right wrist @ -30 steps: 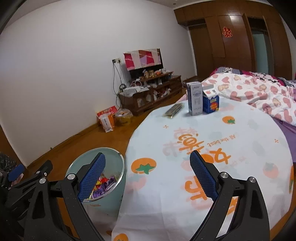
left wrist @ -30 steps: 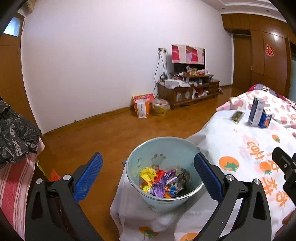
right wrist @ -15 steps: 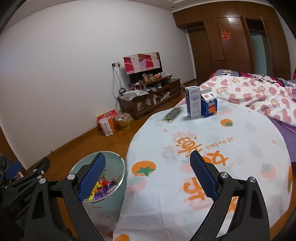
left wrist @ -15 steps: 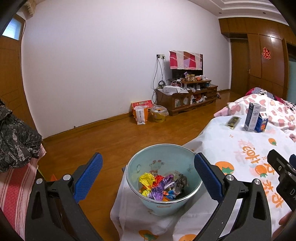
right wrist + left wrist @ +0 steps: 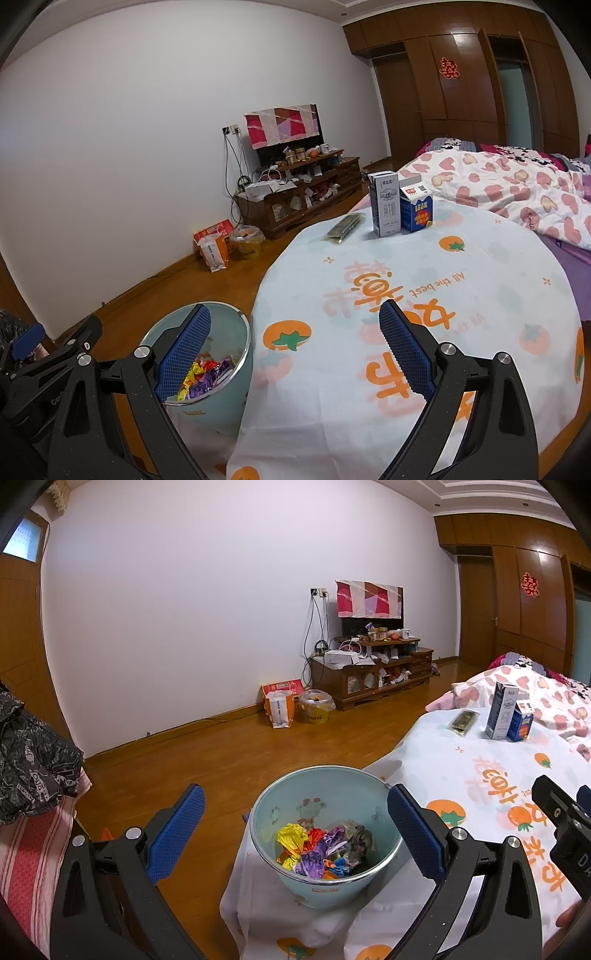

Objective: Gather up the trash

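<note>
bin (image 5: 325, 849) on floor beside the table (image 5: 424, 295) edge already holds wrappers (image 5: 321, 849), left gripper (image 5: 295, 834) and right gripper (image 5: 291, 354) both spread and empty, likely staged for the cartons (image 5: 400, 208) and packet (image 5: 343, 229) at the far side.
</note>
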Tool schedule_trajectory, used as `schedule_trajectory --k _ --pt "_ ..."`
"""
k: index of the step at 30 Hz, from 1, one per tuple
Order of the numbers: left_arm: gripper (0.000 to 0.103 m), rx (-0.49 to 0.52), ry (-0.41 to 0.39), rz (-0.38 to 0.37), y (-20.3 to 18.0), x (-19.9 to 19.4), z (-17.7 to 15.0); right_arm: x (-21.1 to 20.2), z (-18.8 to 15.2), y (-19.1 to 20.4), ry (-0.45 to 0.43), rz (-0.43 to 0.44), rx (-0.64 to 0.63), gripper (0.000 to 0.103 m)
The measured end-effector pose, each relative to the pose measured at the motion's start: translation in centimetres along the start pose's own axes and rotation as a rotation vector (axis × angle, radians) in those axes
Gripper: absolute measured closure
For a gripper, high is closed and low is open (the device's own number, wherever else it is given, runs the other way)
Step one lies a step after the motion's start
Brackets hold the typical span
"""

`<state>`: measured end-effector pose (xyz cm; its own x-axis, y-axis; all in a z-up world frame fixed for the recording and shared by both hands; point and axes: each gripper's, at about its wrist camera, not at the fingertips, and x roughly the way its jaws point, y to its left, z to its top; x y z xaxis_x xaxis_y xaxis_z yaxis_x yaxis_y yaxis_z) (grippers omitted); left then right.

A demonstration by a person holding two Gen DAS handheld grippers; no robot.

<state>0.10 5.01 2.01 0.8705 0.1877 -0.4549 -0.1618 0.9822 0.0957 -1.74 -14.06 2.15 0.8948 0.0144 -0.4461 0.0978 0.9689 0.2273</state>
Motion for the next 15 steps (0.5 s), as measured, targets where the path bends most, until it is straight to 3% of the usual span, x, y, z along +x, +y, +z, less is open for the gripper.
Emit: schedule_trajectory --k 15 --pt "0.006 0.0 -0.001 0.0 0.0 -0.03 0.04 0.25 -0.17 -0.08 0.008 0.0 0.009 0.012"
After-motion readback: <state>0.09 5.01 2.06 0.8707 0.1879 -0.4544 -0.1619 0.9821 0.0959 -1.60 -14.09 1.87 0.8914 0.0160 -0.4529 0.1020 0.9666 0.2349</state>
